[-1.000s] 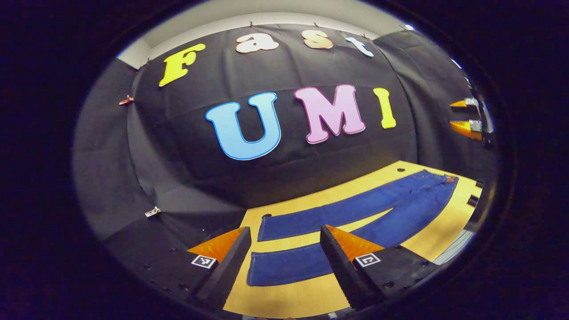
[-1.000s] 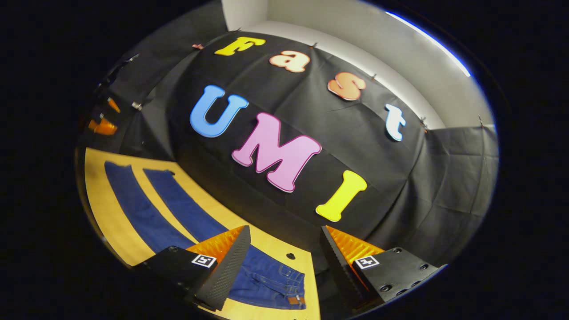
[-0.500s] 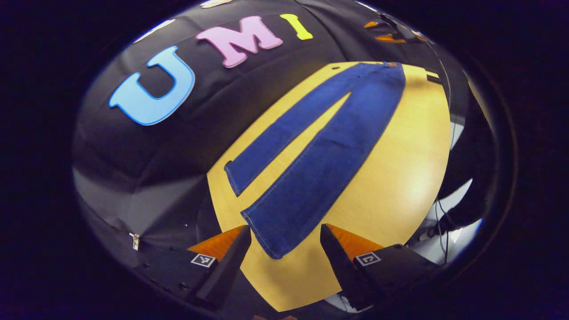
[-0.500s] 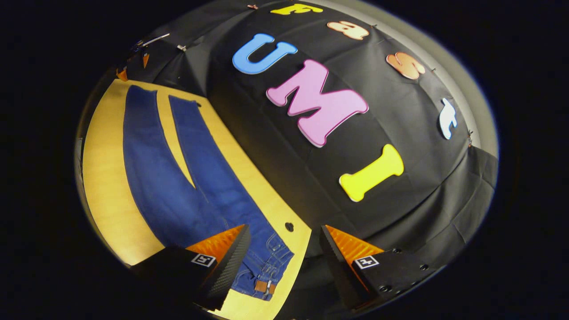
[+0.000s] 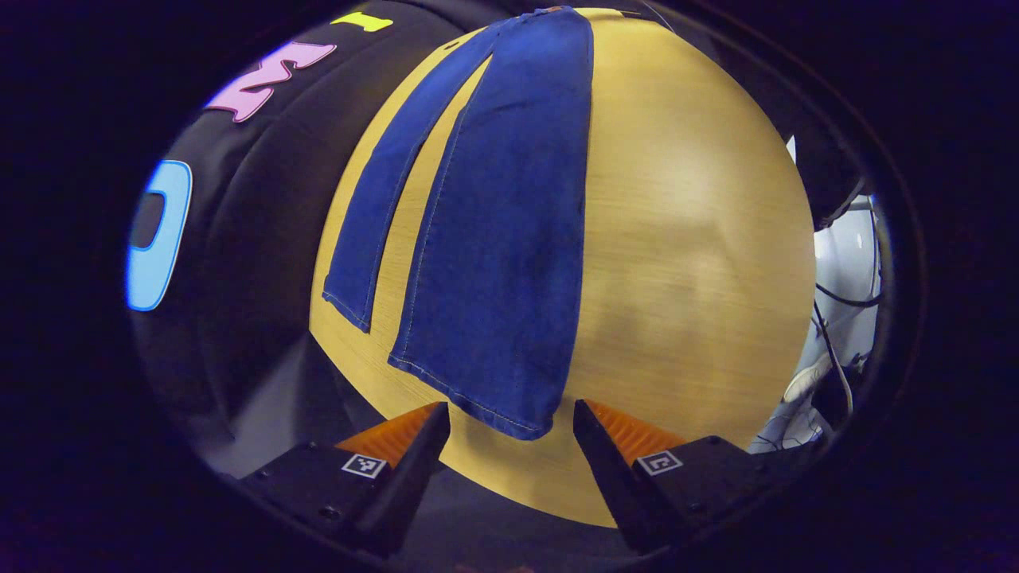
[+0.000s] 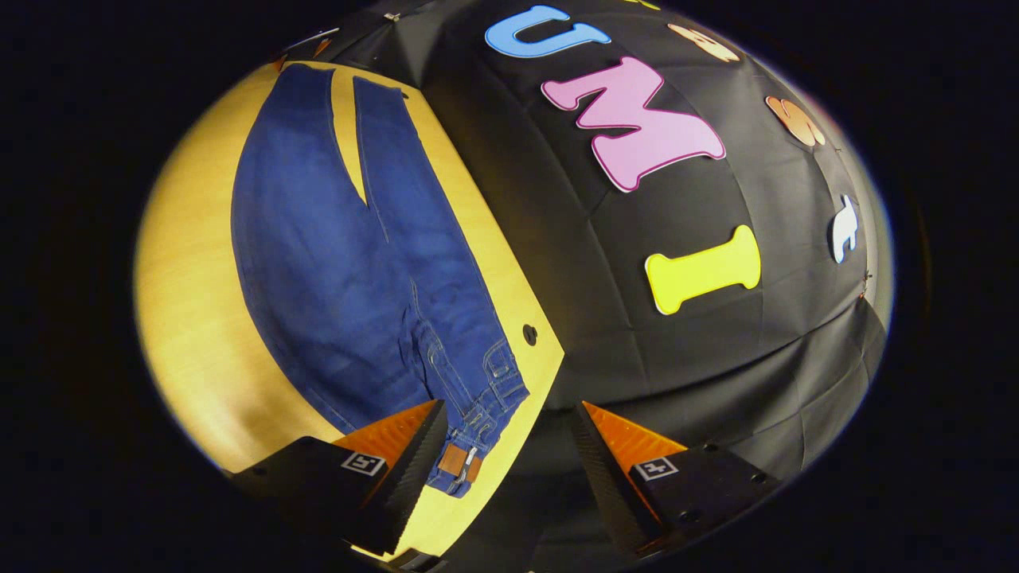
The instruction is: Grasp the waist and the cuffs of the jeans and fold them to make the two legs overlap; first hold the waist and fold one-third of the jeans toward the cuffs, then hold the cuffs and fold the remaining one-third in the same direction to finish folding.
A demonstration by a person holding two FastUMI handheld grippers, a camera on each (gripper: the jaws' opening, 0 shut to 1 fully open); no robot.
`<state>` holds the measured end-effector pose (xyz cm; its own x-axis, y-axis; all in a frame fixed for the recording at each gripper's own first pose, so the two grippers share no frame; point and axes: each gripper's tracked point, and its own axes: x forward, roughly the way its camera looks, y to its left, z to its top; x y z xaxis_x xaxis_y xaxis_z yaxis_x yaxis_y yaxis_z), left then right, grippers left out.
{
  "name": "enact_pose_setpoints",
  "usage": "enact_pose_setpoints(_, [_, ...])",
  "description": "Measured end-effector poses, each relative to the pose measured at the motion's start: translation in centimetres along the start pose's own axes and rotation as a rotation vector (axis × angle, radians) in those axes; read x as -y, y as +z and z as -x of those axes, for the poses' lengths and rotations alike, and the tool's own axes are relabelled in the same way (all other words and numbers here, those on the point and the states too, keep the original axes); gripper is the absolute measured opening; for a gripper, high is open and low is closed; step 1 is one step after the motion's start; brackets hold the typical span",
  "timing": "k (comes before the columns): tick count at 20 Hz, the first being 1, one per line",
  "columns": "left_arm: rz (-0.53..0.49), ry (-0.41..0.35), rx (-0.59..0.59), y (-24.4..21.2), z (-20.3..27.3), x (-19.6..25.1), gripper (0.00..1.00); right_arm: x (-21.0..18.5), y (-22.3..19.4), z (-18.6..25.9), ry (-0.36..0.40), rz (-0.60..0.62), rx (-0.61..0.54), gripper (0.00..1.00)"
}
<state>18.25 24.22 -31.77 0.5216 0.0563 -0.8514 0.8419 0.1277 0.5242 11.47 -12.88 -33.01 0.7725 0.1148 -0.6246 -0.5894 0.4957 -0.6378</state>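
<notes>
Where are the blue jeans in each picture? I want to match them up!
Left gripper view: the jeans run from the top centre down to the cuffs, which end just above the open left gripper.
Right gripper view: the jeans lie in the left half, waist at the bottom by the open right gripper.
Shared landmark: the wooden table under them.

You're looking down on jeans (image 5: 509,239) of matt blue denim, a fine woven cloth with pale stitching along the cuff hems and side seams. At the waist there's a brown patch (image 6: 459,460) that looks like leather. Under them, your desk (image 5: 700,239) is pale wood with a fine grain and a soft satin sheen. Your left claw's (image 5: 511,454) fingers (image 5: 613,469) look ridged on their inner faces.
</notes>
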Motion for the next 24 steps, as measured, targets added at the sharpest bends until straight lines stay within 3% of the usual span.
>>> enact_pose_setpoints(4, [-0.104,-0.132,0.021,1.5,-0.8,0.3,0.94,1.0,-4.1,-0.1,0.027,0.058,-0.054,0.96])
enact_pose_setpoints(8, [-0.102,-0.121,0.005,1.6,-2.2,-1.2,0.92,3.3,-8.0,-0.6,0.018,0.12,-0.111,0.96])
enact_pose_setpoints(11, [-0.119,-0.022,-0.005,2.4,-2.9,-1.8,0.53,5.2,-8.6,-1.6,-0.003,0.263,-0.1,0.96])
enact_pose_setpoints(14, [-0.131,0.02,0.007,3.2,-3.7,-1.7,0.12,4.2,-9.9,-3.3,0.054,0.356,-0.084,0.96])
enact_pose_setpoints(16, [-0.104,0.025,0.015,3.3,-3.4,-1.4,0.08,3.3,-10.7,-3.9,0.109,0.44,-0.074,0.96])
enact_pose_setpoints(18, [-0.079,-0.016,0.011,3.2,-3.7,-1.4,0.06,1.7,-11.5,-3.8,0.188,0.535,-0.048,0.96])
enact_pose_setpoints(22, [-0.086,-0.057,-0.02,3.5,-3.7,-1.6,0.06,-3.5,-13.2,-3.0,0.412,0.559,-0.004,0.96])
enact_pose_setpoints(24, [-0.08,-0.056,-0.028,3.4,-3.7,-1.6,0.06,-4.0,-13.6,-3.9,0.412,0.613,-0.008,0.96])
